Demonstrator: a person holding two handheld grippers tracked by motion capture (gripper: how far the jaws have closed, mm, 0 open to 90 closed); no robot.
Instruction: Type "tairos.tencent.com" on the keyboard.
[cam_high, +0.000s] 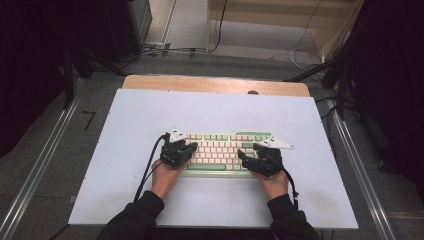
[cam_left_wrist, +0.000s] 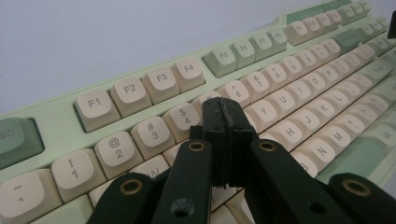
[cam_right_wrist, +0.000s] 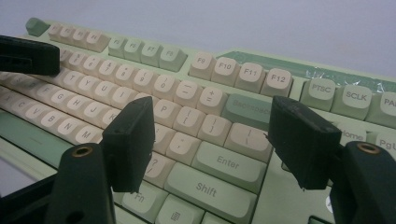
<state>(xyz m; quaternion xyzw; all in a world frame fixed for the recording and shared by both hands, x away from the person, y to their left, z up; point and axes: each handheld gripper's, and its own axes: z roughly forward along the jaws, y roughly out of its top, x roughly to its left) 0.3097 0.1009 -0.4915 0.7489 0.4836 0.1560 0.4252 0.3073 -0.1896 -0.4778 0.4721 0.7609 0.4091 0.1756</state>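
Left gripper: black two-jaw tool, jaws pressed flat together with nothing between them. Tip hovers low over the number and upper letter rows, just beside the "5" and "6" keys; whether it touches a keycap cannot be told. In the high view the left gripper sits over the keyboard's left end, held by the person's left hand.

Right gripper: black two-jaw tool, jaws standing wide apart, nothing clamped. Between the two pads lie the bracket, backslash, Enter and Shift keys; the pads hang above them, apart from the keycaps. In the high view the right gripper sits over the keyboard's right end, held by the right hand.

Keyboard: pale green plastic case, cream and sage-green keycaps, full function row. Lies flat near the middle of the table, long side toward the person, under both grippers.

Table: white rectangular board on a light wooden top, whose far edge shows beyond it.

Surroundings: grey floor with loose cables behind the table, metal rails on either side.
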